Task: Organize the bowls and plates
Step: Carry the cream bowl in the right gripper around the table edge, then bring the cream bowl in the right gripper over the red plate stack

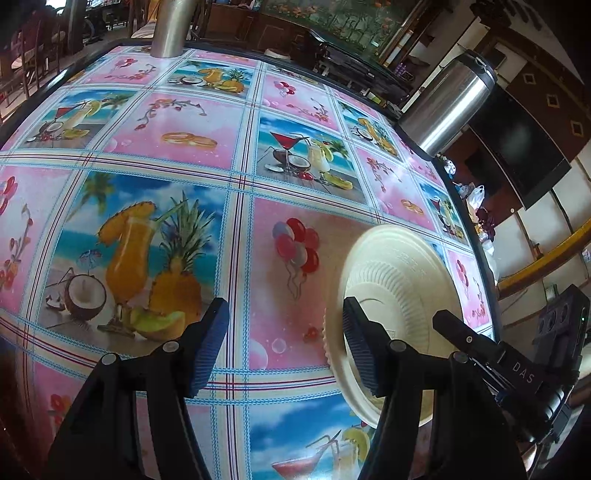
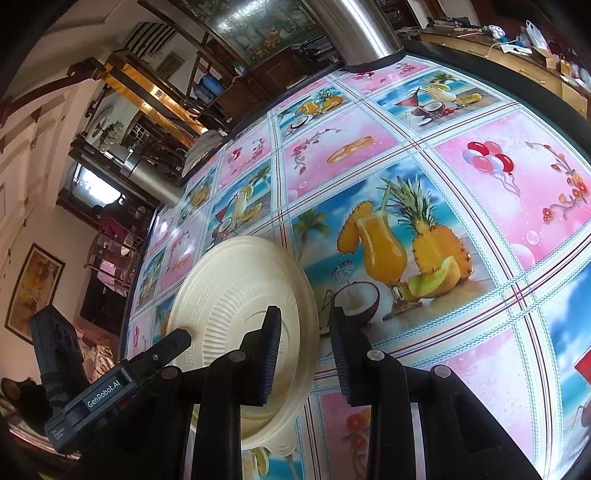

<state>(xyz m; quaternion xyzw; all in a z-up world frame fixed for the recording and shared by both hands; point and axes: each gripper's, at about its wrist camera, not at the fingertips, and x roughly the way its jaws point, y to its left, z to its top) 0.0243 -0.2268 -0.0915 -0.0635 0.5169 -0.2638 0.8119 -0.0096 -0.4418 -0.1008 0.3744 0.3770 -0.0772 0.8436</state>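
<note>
A cream disposable plate [image 1: 399, 266] lies bottom up on the patterned tablecloth, and a second scalloped rim [image 2: 280, 448] shows under it. My left gripper [image 1: 285, 302] is open over the cloth. Its right finger [image 1: 360, 347] covers the plate's left rim, and nothing is pressed between the pads. My right gripper [image 2: 303, 314] is open too. Its left finger [image 2: 267, 354] hangs over the plate [image 2: 236, 295], whose right rim juts into the gap without touching the right pad. One finger of the right gripper [image 1: 456, 330] shows above the plate's near right side.
A tall steel flask [image 1: 450, 103] stands at the table's right edge, and another steel vessel [image 1: 170, 26] at the far edge. The dark table rim [image 1: 465, 206] runs close behind the plate. Furniture and shelves surround the table.
</note>
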